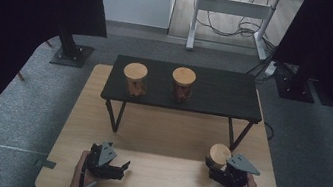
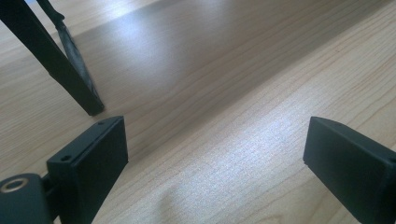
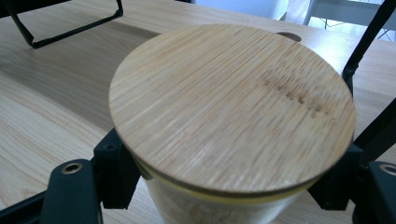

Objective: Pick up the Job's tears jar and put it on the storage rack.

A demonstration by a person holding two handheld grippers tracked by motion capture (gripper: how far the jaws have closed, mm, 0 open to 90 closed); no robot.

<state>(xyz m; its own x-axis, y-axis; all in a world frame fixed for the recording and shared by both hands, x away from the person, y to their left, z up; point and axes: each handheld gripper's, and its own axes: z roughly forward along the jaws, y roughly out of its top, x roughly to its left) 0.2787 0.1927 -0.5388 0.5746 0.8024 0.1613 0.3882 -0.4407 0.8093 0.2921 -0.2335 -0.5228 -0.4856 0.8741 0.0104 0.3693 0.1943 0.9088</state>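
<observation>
Black two-jaw left gripper (image 1: 123,166) with grey three-cornered plate, black right gripper (image 1: 210,170) likewise, dark cables trailing, brass-ringed screw holes

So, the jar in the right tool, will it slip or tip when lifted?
The jar looks like smooth glass, so it may slip a little between the jaws of the right tool. The jaws grip just under the wooden lid, which could catch it. It seems taller than wide, so it may tip if pushed.
</observation>
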